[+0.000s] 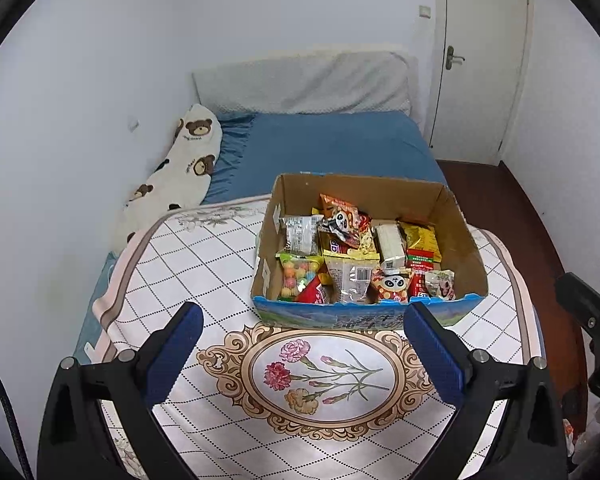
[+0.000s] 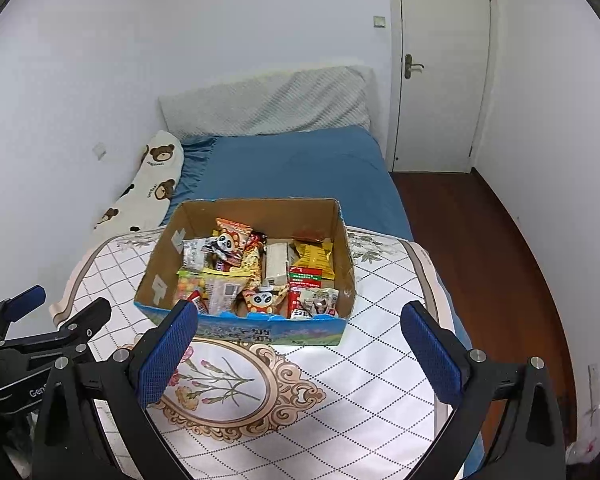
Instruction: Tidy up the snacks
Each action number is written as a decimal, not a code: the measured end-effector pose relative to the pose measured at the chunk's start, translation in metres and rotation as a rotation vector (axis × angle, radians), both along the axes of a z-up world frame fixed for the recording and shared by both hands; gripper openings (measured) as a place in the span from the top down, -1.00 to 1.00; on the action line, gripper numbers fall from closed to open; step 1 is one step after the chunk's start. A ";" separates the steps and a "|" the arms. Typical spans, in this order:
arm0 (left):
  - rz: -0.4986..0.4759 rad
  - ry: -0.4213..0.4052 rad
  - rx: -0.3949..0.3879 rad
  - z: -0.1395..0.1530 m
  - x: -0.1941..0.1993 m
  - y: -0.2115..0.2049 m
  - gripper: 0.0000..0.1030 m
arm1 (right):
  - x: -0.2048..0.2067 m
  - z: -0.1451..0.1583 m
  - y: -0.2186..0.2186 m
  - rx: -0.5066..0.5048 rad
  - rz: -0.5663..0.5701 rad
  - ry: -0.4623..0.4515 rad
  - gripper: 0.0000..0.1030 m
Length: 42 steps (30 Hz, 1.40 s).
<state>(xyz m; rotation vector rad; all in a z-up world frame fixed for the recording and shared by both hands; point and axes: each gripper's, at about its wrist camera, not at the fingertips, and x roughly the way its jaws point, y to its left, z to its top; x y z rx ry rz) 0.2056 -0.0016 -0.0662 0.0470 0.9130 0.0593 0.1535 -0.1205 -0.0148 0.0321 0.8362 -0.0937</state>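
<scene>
An open cardboard box with a blue printed front stands on a patterned table; it also shows in the right wrist view. Several snack packets lie inside: panda packets, a colourful candy bag, a yellow packet, a white bar. My left gripper is open and empty, hovering over the table just in front of the box. My right gripper is open and empty, also in front of the box. The left gripper also appears at the left of the right wrist view.
The tablecloth has a flower medallion near its front. Behind it is a blue bed with a bear-print pillow against the left wall. A white door and a wooden floor lie to the right.
</scene>
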 end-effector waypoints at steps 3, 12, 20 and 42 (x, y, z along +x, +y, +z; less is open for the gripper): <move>0.001 0.022 -0.004 -0.007 0.008 -0.001 -0.99 | 0.008 -0.007 -0.002 -0.003 -0.005 0.013 -1.00; -0.007 0.053 -0.010 -0.017 0.017 -0.002 -0.99 | 0.020 -0.017 -0.005 -0.003 -0.013 0.033 -1.00; -0.010 0.061 -0.019 -0.018 0.018 -0.004 -0.99 | 0.022 -0.022 -0.007 -0.009 -0.019 0.048 -1.00; -0.018 0.066 -0.023 -0.021 0.015 -0.007 -0.99 | 0.020 -0.028 -0.010 -0.009 -0.029 0.063 -1.00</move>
